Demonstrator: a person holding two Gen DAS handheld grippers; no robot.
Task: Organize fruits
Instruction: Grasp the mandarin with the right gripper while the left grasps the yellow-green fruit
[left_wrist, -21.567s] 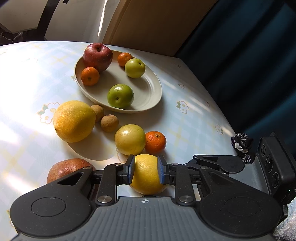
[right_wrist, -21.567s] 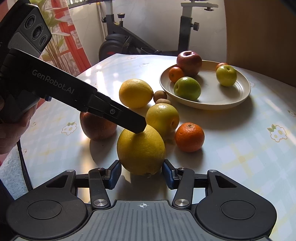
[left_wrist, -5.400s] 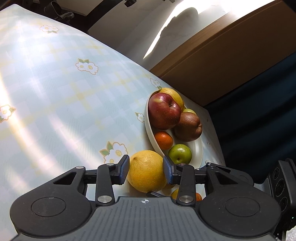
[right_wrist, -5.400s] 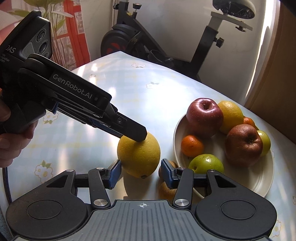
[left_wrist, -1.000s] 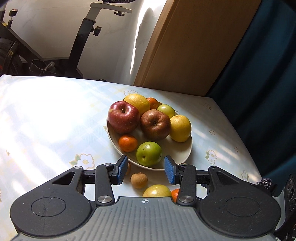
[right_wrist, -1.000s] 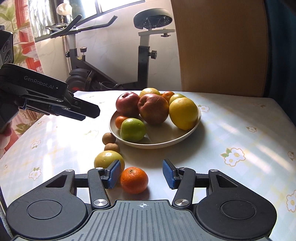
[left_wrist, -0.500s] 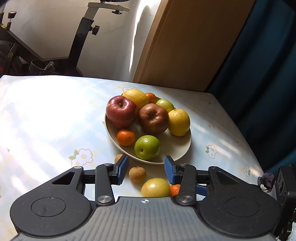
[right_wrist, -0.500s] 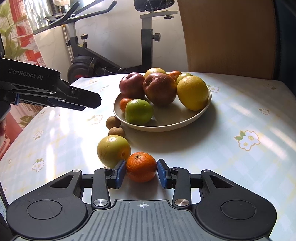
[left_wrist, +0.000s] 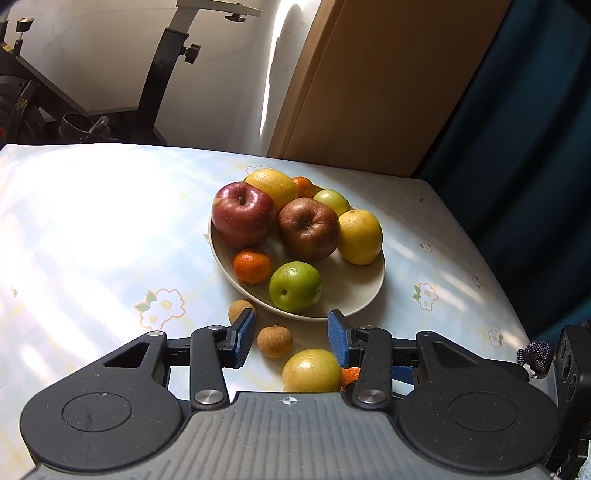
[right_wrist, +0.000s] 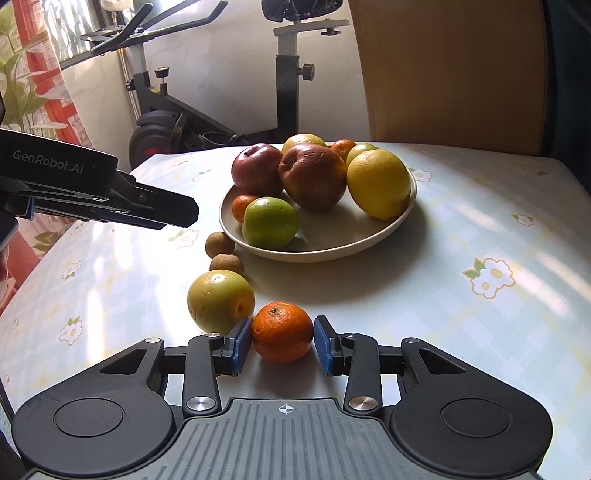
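Observation:
A beige plate (right_wrist: 369, 243) holds two red apples, two lemons, green fruits and small oranges. On the floral tablecloth in front of it lie two brown longans (right_wrist: 226, 264), a yellow-green fruit (right_wrist: 219, 301) and an orange mandarin (right_wrist: 282, 332). My right gripper (right_wrist: 282, 345) is shut on the mandarin, with both blue pads against its sides. My left gripper (left_wrist: 291, 338) hovers open above the table, with nothing held; a longan (left_wrist: 275, 341) and the yellow-green fruit (left_wrist: 312, 374) lie below it. From the right wrist view the left gripper (right_wrist: 177, 214) reaches in from the left.
An exercise bike (right_wrist: 288, 74) stands behind the table, and a wooden panel (right_wrist: 443, 74) rises at the back right. A dark curtain (left_wrist: 535, 110) hangs past the table's right edge. The bare tablecloth (right_wrist: 498, 240) stretches right of the plate.
The right gripper's jaws have closed from wide apart onto the mandarin, and it has come a little closer to the fruit. The left gripper has stayed where it was, still open.

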